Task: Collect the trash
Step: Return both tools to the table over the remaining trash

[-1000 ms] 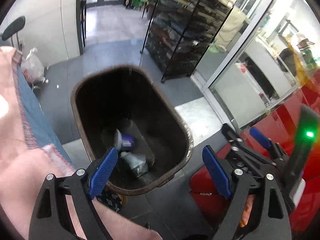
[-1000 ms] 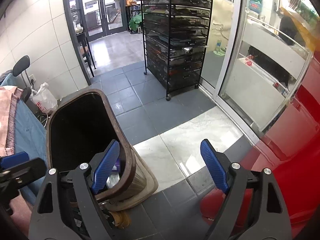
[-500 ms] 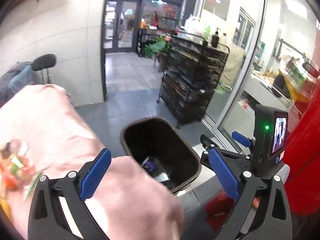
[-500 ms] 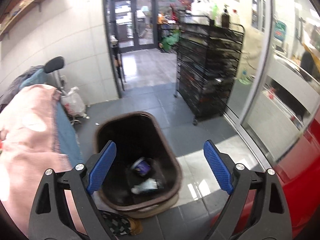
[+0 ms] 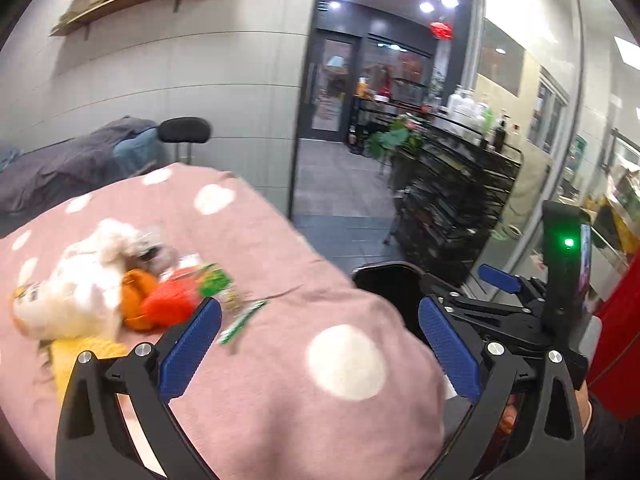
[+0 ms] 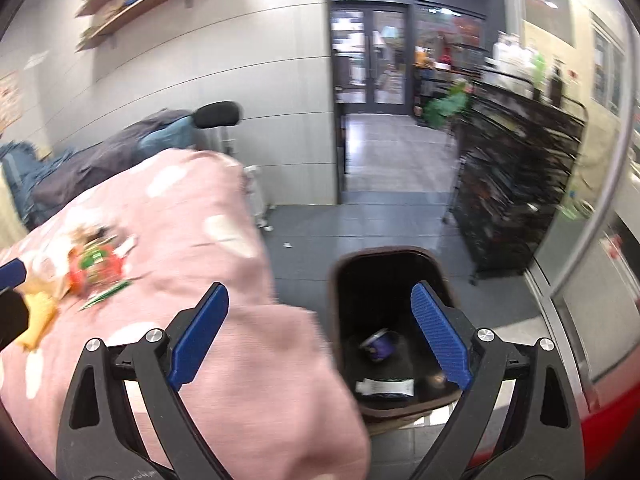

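Observation:
A pile of trash lies on a pink white-dotted blanket (image 5: 280, 392): crumpled white tissue (image 5: 88, 280), orange scraps (image 5: 160, 304) and green wrappers (image 5: 216, 280). My left gripper (image 5: 318, 320) hovers open over the blanket just right of the pile, nothing between its blue pads. The dark brown bin (image 6: 384, 252) stands on the floor right of the blanket, holding a purple cup (image 6: 380, 344) and a white wrapper (image 6: 384, 388). My right gripper (image 6: 320, 300) is open and empty, straddling the blanket's edge and the bin. The pile (image 6: 94, 268) sits at far left in the right wrist view.
A black wire rack (image 5: 452, 208) stands behind the bin (image 5: 384, 284), by a glass partition. A red surface (image 5: 616, 340) fills the right edge. Dark clothes and a black chair headrest (image 5: 186, 130) lie beyond the blanket. A yellow cloth (image 5: 80, 356) lies beside the pile.
Both views have swung up and left, from looking down into the bin to looking across the pink blanket. The trash pile has come into view. Both jaws stand slightly wider.

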The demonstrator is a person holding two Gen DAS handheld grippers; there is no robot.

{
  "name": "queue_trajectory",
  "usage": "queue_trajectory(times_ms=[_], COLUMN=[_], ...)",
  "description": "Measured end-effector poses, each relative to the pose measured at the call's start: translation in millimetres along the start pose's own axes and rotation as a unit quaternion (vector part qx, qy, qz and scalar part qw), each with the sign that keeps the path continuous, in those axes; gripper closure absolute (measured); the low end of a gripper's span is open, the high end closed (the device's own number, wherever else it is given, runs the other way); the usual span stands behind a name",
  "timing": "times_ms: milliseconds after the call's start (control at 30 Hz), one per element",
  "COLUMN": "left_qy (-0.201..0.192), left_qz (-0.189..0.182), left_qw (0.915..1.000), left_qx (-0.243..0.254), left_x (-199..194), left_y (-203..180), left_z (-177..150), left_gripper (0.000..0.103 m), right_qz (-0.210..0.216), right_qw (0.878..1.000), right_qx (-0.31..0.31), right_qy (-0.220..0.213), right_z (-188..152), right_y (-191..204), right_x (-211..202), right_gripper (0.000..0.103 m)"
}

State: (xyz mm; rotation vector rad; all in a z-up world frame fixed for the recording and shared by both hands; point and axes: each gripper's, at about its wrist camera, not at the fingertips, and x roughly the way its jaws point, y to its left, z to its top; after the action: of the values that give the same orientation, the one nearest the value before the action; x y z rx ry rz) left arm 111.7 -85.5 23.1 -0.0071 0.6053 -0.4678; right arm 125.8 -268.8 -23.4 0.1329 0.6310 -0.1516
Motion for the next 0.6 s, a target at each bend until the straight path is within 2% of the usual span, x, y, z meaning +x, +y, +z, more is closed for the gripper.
queue_trajectory(times_ms=[267, 600], left_qy=[-0.010, 0.009], left_qz=[0.076, 0.142], left_qw=[0.9956, 0.9809], left_qx=[-0.055, -0.133], left_x=[-32, -71], left_y=[67, 156], left_z=[-23, -60], left_gripper=[0.006, 0.006], right_qz=[0.069, 0.138], right_qw=[0.996, 0.981], right_qx=[-0.052, -0.136], right_qy=[0.005, 0.022], right_z=[2, -2], right_y=[66, 149], right_x=[-2, -5], right_gripper=[0.012, 0.012])
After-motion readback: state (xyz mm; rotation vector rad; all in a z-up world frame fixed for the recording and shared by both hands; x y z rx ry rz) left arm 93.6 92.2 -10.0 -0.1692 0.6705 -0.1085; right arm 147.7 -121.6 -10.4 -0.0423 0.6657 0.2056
